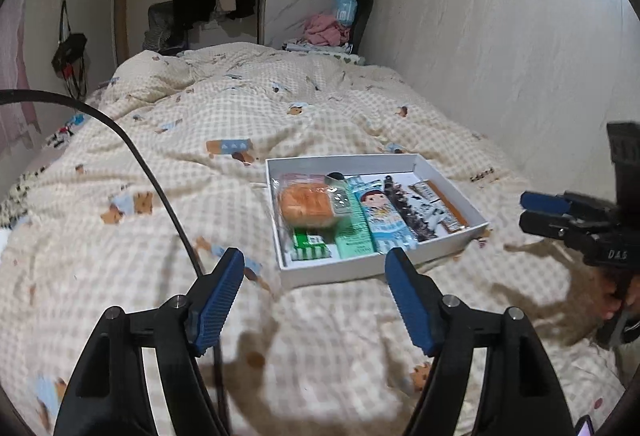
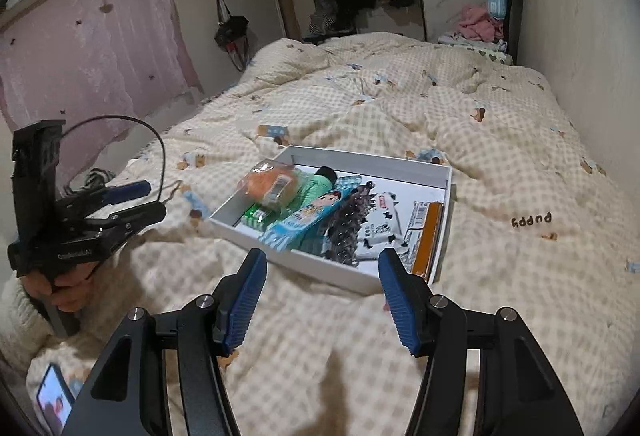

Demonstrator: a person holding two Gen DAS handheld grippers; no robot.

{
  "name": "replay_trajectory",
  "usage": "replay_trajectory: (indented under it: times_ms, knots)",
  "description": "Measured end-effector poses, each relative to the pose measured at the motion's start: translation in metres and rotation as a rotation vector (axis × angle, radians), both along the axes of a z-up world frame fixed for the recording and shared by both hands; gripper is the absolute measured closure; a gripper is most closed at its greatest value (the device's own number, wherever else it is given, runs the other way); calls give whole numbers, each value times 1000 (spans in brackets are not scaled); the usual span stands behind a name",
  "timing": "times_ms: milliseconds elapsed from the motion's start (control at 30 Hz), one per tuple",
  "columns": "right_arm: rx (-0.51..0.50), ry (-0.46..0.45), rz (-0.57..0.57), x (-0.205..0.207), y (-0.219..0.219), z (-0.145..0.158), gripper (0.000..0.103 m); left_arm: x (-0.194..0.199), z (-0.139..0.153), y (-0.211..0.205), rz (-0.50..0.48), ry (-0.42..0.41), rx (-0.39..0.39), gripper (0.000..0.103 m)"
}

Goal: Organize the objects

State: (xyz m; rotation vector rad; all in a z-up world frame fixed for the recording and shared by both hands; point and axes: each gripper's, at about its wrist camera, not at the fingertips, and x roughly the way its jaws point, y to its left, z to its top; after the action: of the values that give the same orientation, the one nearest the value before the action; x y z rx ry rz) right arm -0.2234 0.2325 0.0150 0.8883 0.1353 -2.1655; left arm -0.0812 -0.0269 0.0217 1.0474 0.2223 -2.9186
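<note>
Bedroom w/ a checked quilt (image 1: 280,108) over the bed, wall at the right, clothes rail at the back. On the quilt sits a white box (image 1: 452,172), and the task's things lie all inside it: a wrapped bun (image 1: 306,206) at its left, a green pack (image 1: 310,244) under it, a cartoon-printed pouch (image 1: 384,216) in the middle, an orange-edged bar (image 1: 444,208) at the right. Left gripper (image 1: 314,276) is spread, nothing btw the pads, just short of the box's near wall. Right gripper (image 2: 322,276) is also spread and empty. Sorting looks nearly done, I think. To do well: keep both grippers clear of the rim so the box is not tipped on the soft quilt, and check the bun, which sits high on other items.
</note>
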Motion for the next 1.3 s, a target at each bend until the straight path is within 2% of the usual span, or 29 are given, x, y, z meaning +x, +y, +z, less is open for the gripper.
replay_trajectory:
  times_ms: [67,133,167,233,433,567,1067,1300]
  knots:
    - [-47,0,-7,5,5,-8,43,0,-6,5,-13,16,7,27]
    - [-69,31,-34,11,8,-20,43,-3,-14,14,-37,-1,-19,27]
    - [-50,39,-73,13,8,-30,43,-5,-16,17,-39,-8,-31,27]
    - [6,-13,-98,9,1,-45,43,-7,-17,22,-54,-18,-39,27]
    - [-4,-17,-1,11,-9,-43,43,-7,-19,14,-30,-17,-10,27]
    - [-9,-25,-15,9,-7,-45,43,-7,-21,11,-28,-25,3,25]
    - [-4,-47,-18,7,-8,-49,43,-6,-22,18,-38,-24,-36,25]
    - [-2,-49,-19,7,-8,-50,43,-6,-22,17,-23,-24,-50,18]
